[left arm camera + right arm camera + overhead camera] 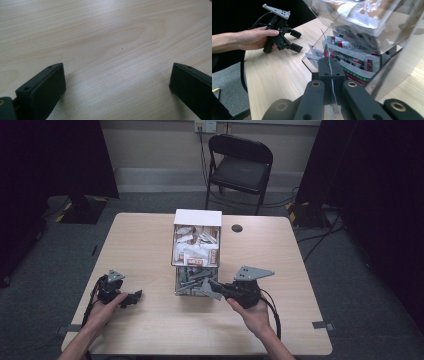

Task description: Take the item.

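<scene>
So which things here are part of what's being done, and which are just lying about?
In use:
- right hand-held gripper, shut on a packet
- clear box of packets

Just there:
- left hand-held gripper, open over bare table
- folding chair
- cables on the floor

clear box (pixel 196 251) mid-table (pixel 145 240), open tabletop either side

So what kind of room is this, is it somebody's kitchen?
Probably not a kitchen; it looks like a lab or studio set up for recording. A plain wooden table stands on grey carpet between dark curtains, with a black folding chair and taped-down cables behind it.
</scene>
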`<state>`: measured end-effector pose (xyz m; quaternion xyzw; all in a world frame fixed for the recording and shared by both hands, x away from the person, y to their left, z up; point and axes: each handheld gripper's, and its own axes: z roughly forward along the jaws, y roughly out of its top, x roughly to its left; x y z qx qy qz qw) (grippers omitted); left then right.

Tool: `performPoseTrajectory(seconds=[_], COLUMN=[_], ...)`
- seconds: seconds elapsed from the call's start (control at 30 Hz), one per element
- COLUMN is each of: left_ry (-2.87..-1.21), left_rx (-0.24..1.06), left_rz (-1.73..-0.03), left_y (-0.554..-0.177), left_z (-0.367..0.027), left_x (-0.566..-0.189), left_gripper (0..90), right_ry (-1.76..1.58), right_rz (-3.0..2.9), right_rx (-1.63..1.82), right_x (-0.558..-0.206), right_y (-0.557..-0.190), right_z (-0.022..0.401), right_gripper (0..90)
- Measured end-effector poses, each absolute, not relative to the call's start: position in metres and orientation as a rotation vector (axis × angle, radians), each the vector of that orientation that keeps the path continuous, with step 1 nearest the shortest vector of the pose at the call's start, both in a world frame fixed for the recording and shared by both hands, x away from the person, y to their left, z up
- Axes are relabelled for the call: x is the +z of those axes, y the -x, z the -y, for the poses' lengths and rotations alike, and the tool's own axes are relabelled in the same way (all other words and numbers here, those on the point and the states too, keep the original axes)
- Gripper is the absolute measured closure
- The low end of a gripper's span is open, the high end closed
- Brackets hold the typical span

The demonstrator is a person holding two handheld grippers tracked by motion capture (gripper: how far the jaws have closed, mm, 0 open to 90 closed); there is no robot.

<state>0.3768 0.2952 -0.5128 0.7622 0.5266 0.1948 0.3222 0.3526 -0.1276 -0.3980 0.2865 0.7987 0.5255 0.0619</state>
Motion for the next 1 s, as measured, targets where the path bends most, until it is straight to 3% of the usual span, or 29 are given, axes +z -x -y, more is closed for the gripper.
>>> performPoseTrajectory(seconds=[1.0], left_ry=[-2.004], left_rx=[0.512], left_rz=[-1.382], left_y=[-0.377], left_z=[-0.295], left_x=[-0.513], left_gripper=[0.3], right_ry=[-0.967], right_rz=[-2.306], right_rx=[1.561], right_x=[-0.388], right_y=[-0.367], right_z=[0.171], right_gripper=[90.0])
